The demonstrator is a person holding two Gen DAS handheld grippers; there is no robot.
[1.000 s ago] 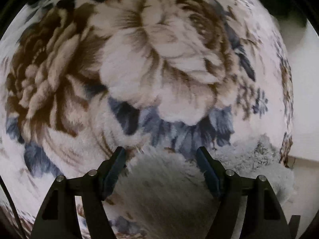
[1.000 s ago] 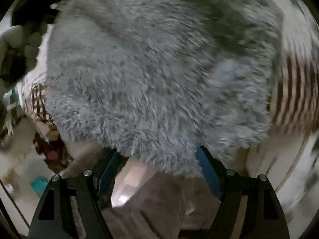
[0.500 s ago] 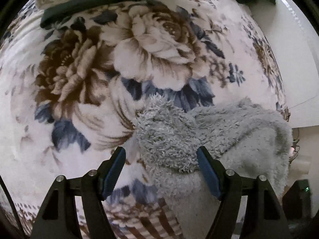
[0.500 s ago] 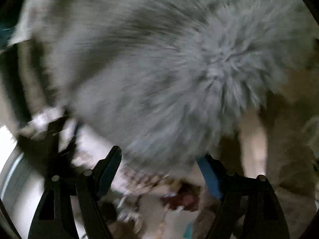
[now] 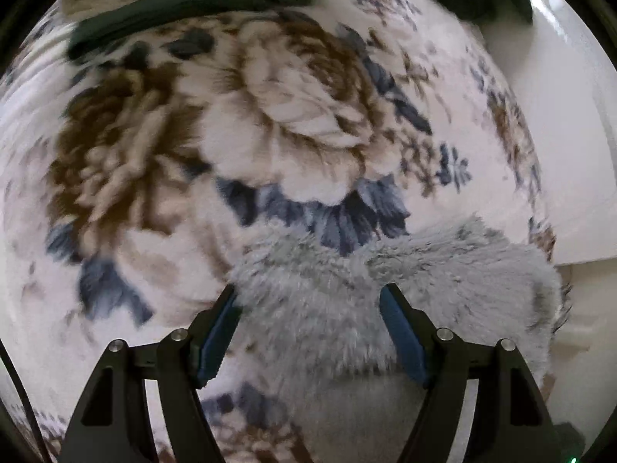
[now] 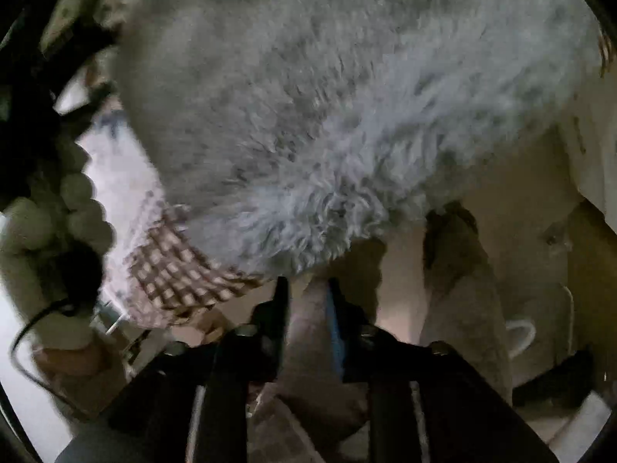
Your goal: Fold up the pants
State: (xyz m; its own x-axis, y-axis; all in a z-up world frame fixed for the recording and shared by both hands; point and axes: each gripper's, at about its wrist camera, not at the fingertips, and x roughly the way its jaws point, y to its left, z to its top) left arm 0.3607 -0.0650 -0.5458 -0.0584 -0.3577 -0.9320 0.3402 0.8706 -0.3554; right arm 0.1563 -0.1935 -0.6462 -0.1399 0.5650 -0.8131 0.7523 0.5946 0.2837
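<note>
Your left hand-held gripper (image 5: 310, 326) hangs wide open over the grey fleece pants (image 5: 385, 293), which lie bunched on the floral blanket (image 5: 270, 123). Your right hand-held gripper (image 6: 306, 301) is closing with nothing between its fingers, just beside the pants' fluffy edge. No legible writing shows.

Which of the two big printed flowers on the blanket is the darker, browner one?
The flower on the left in the left camera's view: its petals are mostly brown. The flower beside it is mostly cream, with blue-grey leaves beneath.

Pants (image 5: 385, 289) fluffy grey; blanket (image 5: 270, 135) white, brown-blue floral; claw pads (image 5: 403, 332) blue.
</note>
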